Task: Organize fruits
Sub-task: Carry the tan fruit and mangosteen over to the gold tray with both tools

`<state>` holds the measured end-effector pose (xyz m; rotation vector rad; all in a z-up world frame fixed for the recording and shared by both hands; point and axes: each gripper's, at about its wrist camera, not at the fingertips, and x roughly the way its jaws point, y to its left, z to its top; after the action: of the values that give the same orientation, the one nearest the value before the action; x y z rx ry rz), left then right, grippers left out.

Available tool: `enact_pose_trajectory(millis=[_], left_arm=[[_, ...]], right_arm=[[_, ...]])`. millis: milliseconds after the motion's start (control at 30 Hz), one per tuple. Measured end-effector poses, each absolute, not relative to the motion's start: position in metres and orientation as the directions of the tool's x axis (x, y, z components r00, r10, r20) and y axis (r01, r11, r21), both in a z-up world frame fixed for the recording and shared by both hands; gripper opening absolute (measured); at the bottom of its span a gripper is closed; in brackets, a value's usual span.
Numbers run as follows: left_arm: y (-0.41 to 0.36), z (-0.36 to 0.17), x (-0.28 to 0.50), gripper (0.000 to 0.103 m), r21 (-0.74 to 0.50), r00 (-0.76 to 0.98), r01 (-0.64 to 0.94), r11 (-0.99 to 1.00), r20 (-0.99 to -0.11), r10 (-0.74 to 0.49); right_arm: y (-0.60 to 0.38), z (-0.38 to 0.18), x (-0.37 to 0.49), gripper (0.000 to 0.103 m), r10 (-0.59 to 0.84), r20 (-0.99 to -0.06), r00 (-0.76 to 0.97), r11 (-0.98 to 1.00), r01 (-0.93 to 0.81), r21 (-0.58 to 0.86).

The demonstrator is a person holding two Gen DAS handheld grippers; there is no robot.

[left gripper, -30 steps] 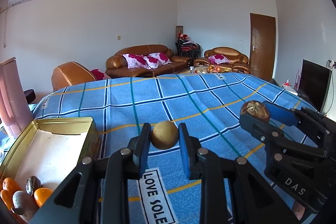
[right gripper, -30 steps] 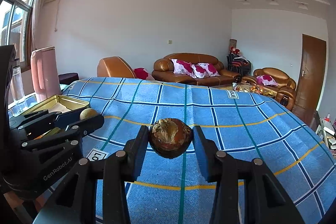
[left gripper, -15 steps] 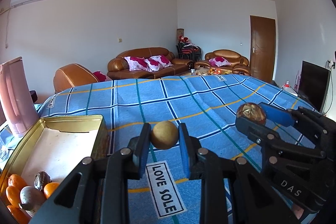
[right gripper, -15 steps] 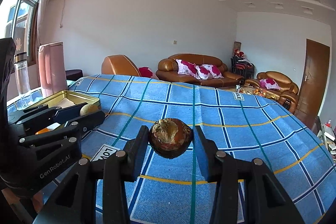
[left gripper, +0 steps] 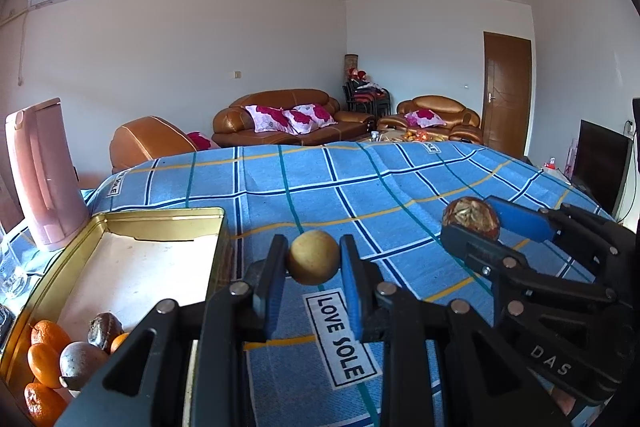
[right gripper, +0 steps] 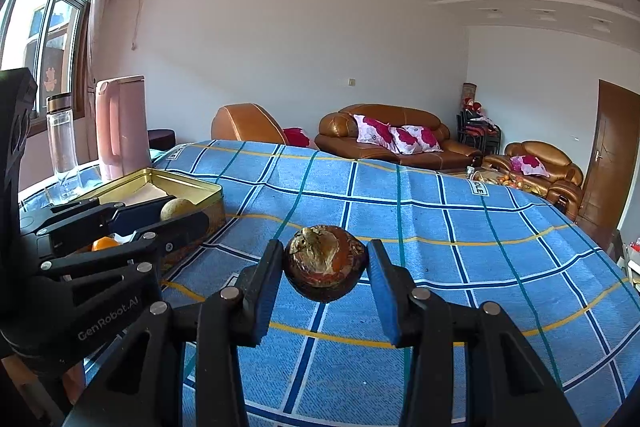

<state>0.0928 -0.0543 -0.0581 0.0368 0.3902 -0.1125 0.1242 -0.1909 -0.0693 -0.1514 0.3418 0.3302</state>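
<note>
My left gripper (left gripper: pixel 313 259) is shut on a round tan fruit (left gripper: pixel 313 257) and holds it above the blue checked cloth, just right of the gold tin tray (left gripper: pixel 120 217). The tray holds several oranges (left gripper: pixel 42 363), a grey-brown fruit (left gripper: pixel 80 365) and a dark fruit (left gripper: pixel 105 329) at its near end. My right gripper (right gripper: pixel 325 267) is shut on a dark brown, cracked round fruit (right gripper: pixel 325 263) above the cloth. The left gripper also shows in the right wrist view (right gripper: pixel 176 215), beside the tray (right gripper: pixel 192 187). The right gripper also shows in the left wrist view (left gripper: pixel 472 223).
A pink jug (left gripper: pixel 40 175) stands behind the tray, and a clear bottle (right gripper: pixel 62 143) stands next to it. A white "LOVE SOLE" label (left gripper: pixel 340 337) lies on the blue cloth (left gripper: pixel 360 187). Brown sofas stand beyond the table.
Both grippers have moved left toward the tray while still holding their fruits. The tray now lies closer to the left gripper.
</note>
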Motion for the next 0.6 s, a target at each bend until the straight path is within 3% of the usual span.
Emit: enact_pose_trajectory(millis=[600], left_arm=[[-0.013,-0.040,0.066,0.028,0.045,0.929,0.056,0.997,-0.369,-0.036]], right_arm=[[-0.146,-0.060,0.111,0.045,0.399,-0.364,0.842,0.890,-0.451,-0.070]])
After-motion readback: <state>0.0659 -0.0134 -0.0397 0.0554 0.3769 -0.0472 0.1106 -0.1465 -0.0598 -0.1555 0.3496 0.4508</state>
